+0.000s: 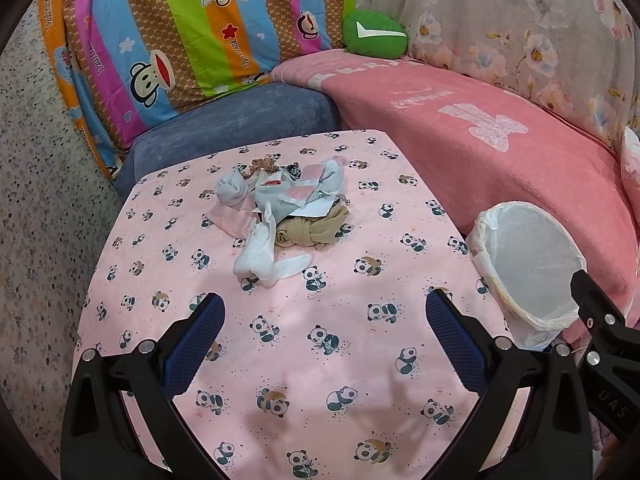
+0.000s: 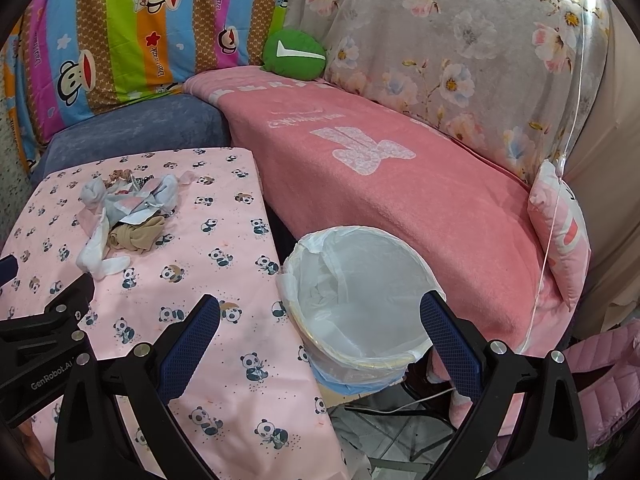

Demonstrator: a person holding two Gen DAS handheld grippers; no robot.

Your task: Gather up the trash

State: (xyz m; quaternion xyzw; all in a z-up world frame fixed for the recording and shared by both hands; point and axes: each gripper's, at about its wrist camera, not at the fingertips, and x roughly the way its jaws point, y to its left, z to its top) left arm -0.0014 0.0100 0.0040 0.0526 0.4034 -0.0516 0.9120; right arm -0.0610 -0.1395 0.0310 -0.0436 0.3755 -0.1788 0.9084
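A heap of trash [image 1: 280, 208] lies near the far end of the pink panda-print table [image 1: 304, 360]: white tissue wads, torn wrappers, a tan crumpled piece. The same trash heap [image 2: 128, 220] shows at the left of the right wrist view. A bin lined with a clear plastic bag [image 2: 360, 300] stands off the table's right edge; this lined bin [image 1: 528, 268] has nothing visible inside. My left gripper [image 1: 324, 320] is open over the table, well short of the heap. My right gripper [image 2: 320, 320] is open, hovering over the table's edge and the bin's rim.
A pink blanket [image 2: 380, 176] covers the sofa behind the bin, with a green cushion [image 2: 294, 54] and a pink pillow [image 2: 560, 232]. A blue seat [image 1: 240, 120] and a striped cartoon sheet [image 1: 180, 40] stand behind the table. Cables lie on the floor [image 2: 400, 408] under the bin.
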